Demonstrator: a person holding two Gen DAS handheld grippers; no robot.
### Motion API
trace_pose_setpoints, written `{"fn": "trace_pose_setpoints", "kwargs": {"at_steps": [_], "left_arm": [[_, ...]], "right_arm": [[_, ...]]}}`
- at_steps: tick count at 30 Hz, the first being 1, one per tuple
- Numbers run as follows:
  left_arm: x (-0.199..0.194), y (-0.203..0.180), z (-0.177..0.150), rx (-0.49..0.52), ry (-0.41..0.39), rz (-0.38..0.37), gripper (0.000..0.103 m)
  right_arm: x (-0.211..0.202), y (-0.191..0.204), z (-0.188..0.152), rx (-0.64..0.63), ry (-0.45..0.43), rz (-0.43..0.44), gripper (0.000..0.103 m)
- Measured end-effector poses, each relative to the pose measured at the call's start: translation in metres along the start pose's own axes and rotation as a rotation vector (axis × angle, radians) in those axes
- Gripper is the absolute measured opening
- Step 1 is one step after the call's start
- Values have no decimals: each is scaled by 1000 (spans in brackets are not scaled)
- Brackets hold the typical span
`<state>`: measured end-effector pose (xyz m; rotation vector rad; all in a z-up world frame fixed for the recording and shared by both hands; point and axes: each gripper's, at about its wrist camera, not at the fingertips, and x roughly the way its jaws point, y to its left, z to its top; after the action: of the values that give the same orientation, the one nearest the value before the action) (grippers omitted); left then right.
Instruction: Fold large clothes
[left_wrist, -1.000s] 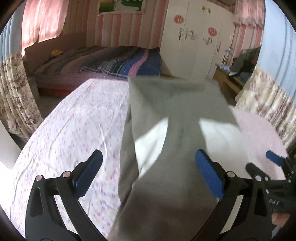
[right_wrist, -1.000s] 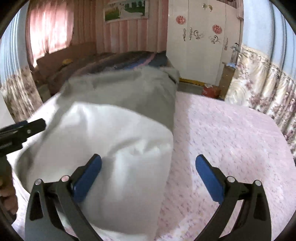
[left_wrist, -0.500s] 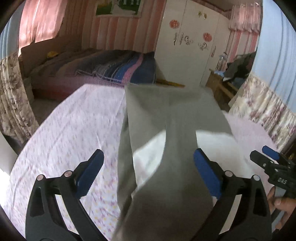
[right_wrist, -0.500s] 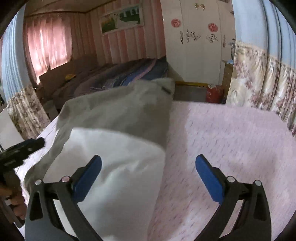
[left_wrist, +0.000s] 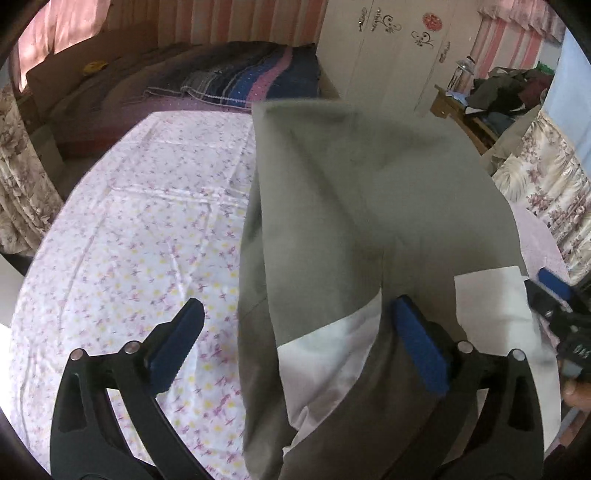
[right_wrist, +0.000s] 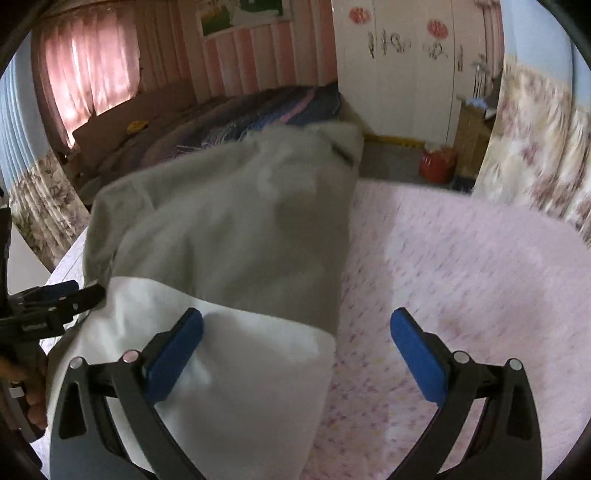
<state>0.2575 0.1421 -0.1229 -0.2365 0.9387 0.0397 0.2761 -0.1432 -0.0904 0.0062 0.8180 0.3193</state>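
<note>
A large grey-green garment (left_wrist: 369, 192) with a white inner face (left_wrist: 332, 350) lies lengthwise on the bed. In the left wrist view my left gripper (left_wrist: 297, 345) is open, and the cloth runs between its blue pads without being pinched. The right gripper (left_wrist: 557, 299) shows at the right edge of that view, by the garment's white corner. In the right wrist view the garment (right_wrist: 240, 229) fills the left half and its white part (right_wrist: 240, 369) passes under the left finger. My right gripper (right_wrist: 295, 350) is open over the garment's right edge. The left gripper (right_wrist: 55, 299) appears at the far left.
The bed has a floral sheet (left_wrist: 140, 229), pink on the right side (right_wrist: 461, 277). Beyond it stand a second bed with a striped blanket (left_wrist: 240, 81), a white wardrobe (right_wrist: 399, 66), floral curtains (right_wrist: 535, 147) and a cluttered wooden stand (left_wrist: 480, 99).
Both views have closed in on the garment and tilted down. The white part now sits nearer the fingers. Both grippers have stayed open.
</note>
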Motion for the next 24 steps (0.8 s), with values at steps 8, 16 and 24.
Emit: {"fn": "trace_pose_setpoints", "kwargs": {"at_steps": [8, 16, 24], "left_arm": [[18, 10, -3, -28, 19, -103, 100], [23, 1, -5, -11, 18, -114, 100], [15, -8, -10, -29, -16, -134, 76]], "right_arm": [[22, -9, -2, 63, 85, 65, 101], [26, -5, -7, 53, 80, 46, 101], [22, 0, -3, 50, 69, 107, 73]]}}
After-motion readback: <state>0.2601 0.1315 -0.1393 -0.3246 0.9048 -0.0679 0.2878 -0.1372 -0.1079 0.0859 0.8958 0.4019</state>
